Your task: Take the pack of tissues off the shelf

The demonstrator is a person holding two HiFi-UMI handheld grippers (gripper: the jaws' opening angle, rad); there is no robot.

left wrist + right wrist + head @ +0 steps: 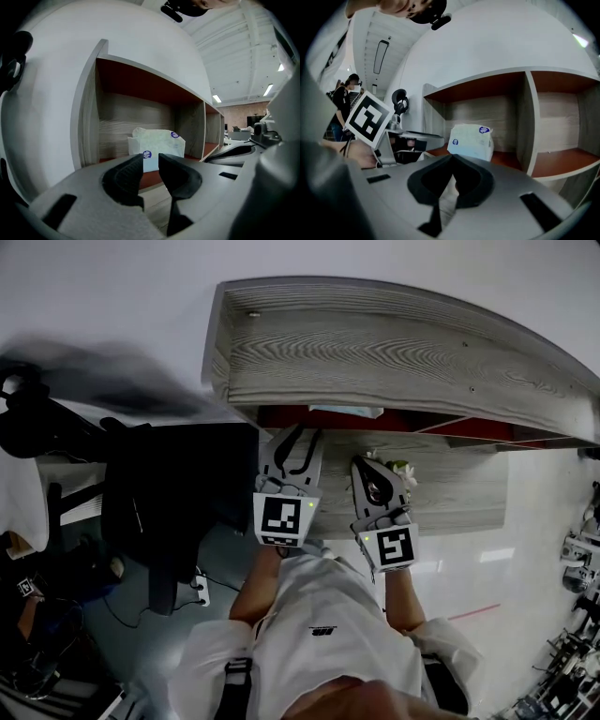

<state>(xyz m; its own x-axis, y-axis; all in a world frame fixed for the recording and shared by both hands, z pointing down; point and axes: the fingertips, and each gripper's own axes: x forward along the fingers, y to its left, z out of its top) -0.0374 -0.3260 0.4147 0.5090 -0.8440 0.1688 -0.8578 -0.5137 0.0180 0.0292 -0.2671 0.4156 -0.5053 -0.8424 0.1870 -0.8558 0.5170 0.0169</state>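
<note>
Pack of tissues [157, 146] stood upright in the end compartment of the shelf [88, 117], on its red board. Left gripper [151, 163] pointed straight at it, jaws slightly apart with nothing between, short of contact. Right gripper [452, 164] had its jaws closed tip to tip, with the pack ahead and a little to its right. Judged: left gripper nearer and better aligned

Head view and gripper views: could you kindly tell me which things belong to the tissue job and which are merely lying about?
Job in hand:
tissues, on the shelf
left gripper, jaws apart, facing the tissues
right gripper, jaws together

Lying about:
power strip on the floor
bystander in the background
</note>
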